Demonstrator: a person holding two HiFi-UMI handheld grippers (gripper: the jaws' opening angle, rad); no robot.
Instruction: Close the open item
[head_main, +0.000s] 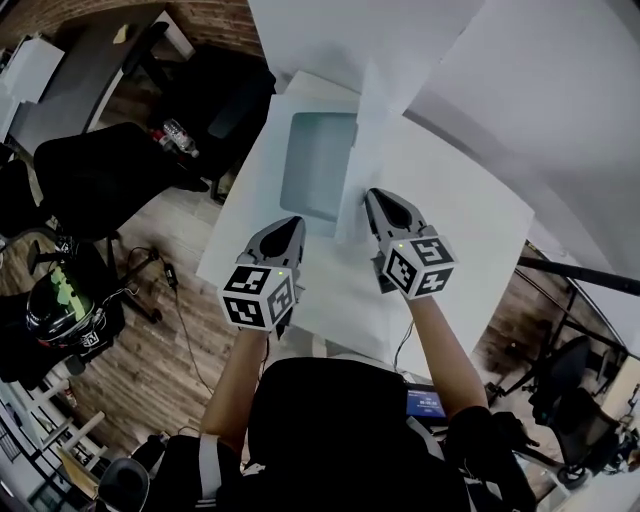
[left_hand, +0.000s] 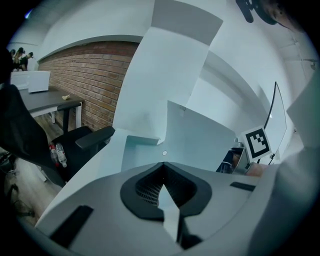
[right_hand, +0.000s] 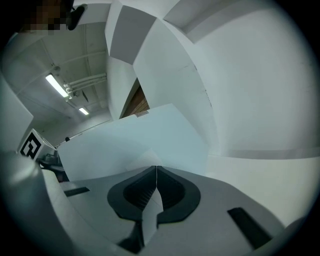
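On the white table (head_main: 470, 230) the white box (head_main: 318, 165) lies open, its lid (head_main: 362, 150) standing upright along the right side, with the left gripper (head_main: 296, 222) near the box's front edge and the right gripper (head_main: 375, 195) just beside the lid, both sets of fingers pressed together, empty.

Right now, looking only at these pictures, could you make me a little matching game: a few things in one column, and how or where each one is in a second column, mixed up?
Things:
1. box lid
2. left tongs
3. office chair
4. wall

States:
A. black, beside the table
B. bare brick
C. standing upright
D. shut, nothing held

Pairs: 1-C, 2-D, 3-A, 4-B
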